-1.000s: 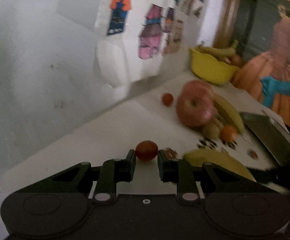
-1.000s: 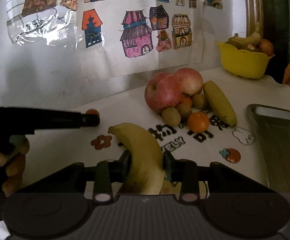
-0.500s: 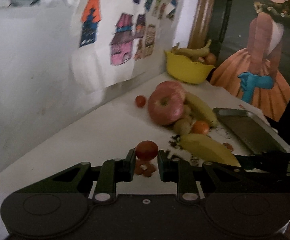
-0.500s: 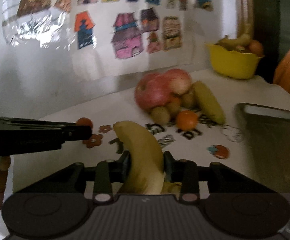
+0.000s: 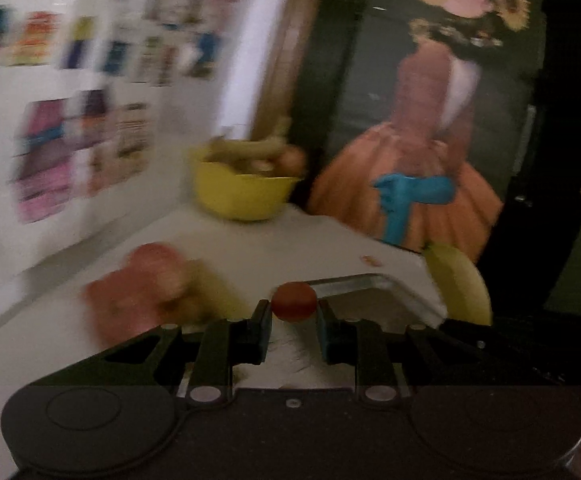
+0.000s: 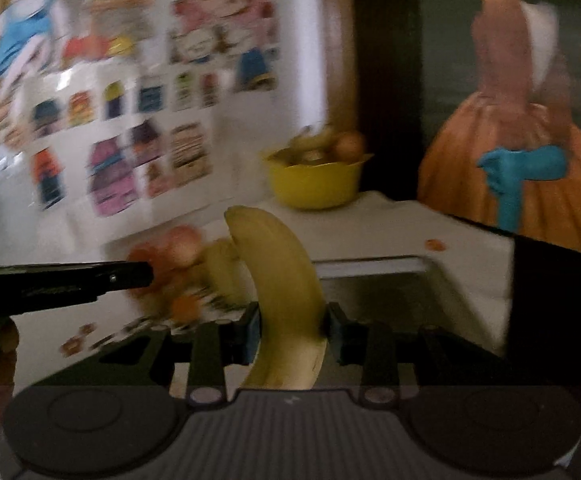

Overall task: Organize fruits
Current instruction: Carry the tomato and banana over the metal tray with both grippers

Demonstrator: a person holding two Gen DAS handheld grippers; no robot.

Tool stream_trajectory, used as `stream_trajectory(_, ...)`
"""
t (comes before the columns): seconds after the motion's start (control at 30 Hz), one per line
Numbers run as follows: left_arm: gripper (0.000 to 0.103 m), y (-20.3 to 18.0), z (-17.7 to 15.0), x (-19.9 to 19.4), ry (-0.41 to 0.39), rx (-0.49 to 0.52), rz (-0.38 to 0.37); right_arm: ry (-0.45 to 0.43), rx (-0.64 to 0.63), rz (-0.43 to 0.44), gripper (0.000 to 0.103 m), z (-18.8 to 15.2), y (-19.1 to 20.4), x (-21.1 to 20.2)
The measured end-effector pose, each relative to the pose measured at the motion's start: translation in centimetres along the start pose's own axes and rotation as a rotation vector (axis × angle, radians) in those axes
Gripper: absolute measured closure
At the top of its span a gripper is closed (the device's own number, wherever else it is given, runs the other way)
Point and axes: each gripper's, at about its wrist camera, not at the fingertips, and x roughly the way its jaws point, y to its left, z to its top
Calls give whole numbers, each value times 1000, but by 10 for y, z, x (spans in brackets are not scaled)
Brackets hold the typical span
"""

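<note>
My left gripper (image 5: 293,316) is shut on a small red tomato (image 5: 293,302) and holds it above the table. My right gripper (image 6: 290,326) is shut on a yellow banana (image 6: 286,292), which also shows at the right of the left wrist view (image 5: 460,284). A metal tray (image 5: 370,294) lies just beyond the tomato; it also shows in the right wrist view (image 6: 418,292). A blurred pile of apples (image 5: 142,288) with small fruits lies to the left. The left gripper's finger (image 6: 62,280) crosses the right wrist view.
A yellow bowl (image 5: 242,196) with bananas and other fruit stands at the table's far corner, also in the right wrist view (image 6: 316,182). A wall with house stickers runs along the left. A dark painting of a woman in an orange dress stands behind the table.
Both grippers have swung right and lifted with their fruit. The tray and the yellow bowl now sit ahead; the apple pile has slid to the left.
</note>
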Motion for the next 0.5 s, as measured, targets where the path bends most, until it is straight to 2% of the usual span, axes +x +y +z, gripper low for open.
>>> stream_trajectory(0.27,77,-38,12,80,26,32,-96,35,44,-89,65,15,-58,32)
stream_trajectory(0.5,77,-35,8,129,83,-24,-128,88,114,-106,65,9,-92,66)
